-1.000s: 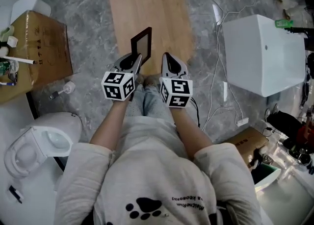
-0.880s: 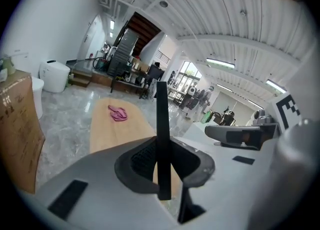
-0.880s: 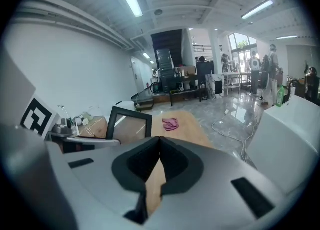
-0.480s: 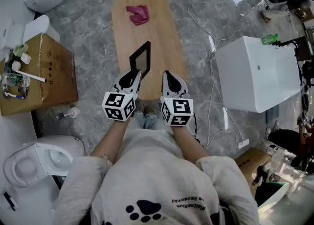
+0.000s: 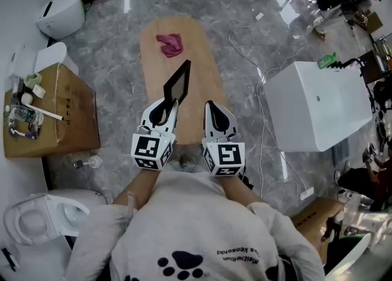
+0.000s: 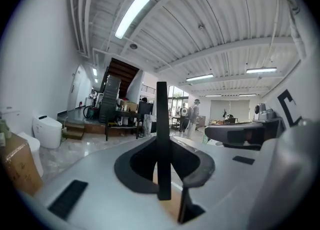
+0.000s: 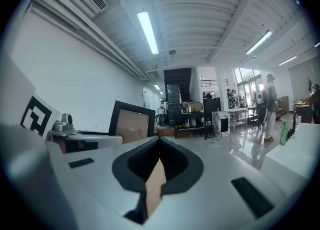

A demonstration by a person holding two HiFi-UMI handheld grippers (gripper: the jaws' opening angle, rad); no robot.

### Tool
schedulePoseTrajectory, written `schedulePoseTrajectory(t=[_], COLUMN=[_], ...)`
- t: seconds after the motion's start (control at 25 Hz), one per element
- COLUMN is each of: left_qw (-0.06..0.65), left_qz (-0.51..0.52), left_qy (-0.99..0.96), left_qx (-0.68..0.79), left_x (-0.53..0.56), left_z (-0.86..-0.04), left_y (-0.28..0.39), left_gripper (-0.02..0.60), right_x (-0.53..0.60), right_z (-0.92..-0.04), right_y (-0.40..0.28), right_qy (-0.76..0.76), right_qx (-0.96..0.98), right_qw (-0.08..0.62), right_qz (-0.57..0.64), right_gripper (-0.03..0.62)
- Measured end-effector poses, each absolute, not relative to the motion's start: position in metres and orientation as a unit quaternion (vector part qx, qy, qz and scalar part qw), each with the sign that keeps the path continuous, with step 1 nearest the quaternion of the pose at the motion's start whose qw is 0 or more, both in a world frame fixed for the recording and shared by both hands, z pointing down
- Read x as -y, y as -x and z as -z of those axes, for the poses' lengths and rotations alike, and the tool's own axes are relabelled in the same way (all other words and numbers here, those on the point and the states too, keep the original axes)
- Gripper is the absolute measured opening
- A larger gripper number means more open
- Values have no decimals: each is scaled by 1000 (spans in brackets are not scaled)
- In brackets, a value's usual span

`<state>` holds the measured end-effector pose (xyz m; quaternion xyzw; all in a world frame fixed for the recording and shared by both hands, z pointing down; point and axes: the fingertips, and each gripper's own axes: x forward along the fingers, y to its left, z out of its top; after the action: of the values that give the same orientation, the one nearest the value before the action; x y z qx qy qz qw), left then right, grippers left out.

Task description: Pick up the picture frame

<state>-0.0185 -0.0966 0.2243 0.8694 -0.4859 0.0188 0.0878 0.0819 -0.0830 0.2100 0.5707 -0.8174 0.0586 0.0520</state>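
Black picture frame [image 5: 177, 83] in left tool [image 5: 169, 104]

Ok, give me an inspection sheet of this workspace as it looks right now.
Surface: oval wooden table, mostly bare.
Job's things: picture frame, gripped at its lower corner by the left gripper.
Clutter: pink cloth on the table's far end; cardboard box with small items on top.
Grippers: left jaws shut on the frame; right gripper jaws shut, empty.
Cables: white cables across the floor, right of the table.
Surroundings: marble floor, toilet, white box.
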Motion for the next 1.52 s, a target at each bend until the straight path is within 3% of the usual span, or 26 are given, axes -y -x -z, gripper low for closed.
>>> schedulePoseTrajectory(t=[0.64,1.52], left_qw=[36,30], left_qz=[12,23], left_qy=[-871,-876], left_qx=[489,482], left_x=[81,81], left_z=[-171,-168], left_y=[9,7], left_gripper=[67,67], right_x=[68,74], right_z=[-175,-174], right_y=[-91,-86], right_qy=[-578,-579], right_qx=[816,814], right_qw=[26,44], right_qz=[-17,0], right_gripper=[9,8])
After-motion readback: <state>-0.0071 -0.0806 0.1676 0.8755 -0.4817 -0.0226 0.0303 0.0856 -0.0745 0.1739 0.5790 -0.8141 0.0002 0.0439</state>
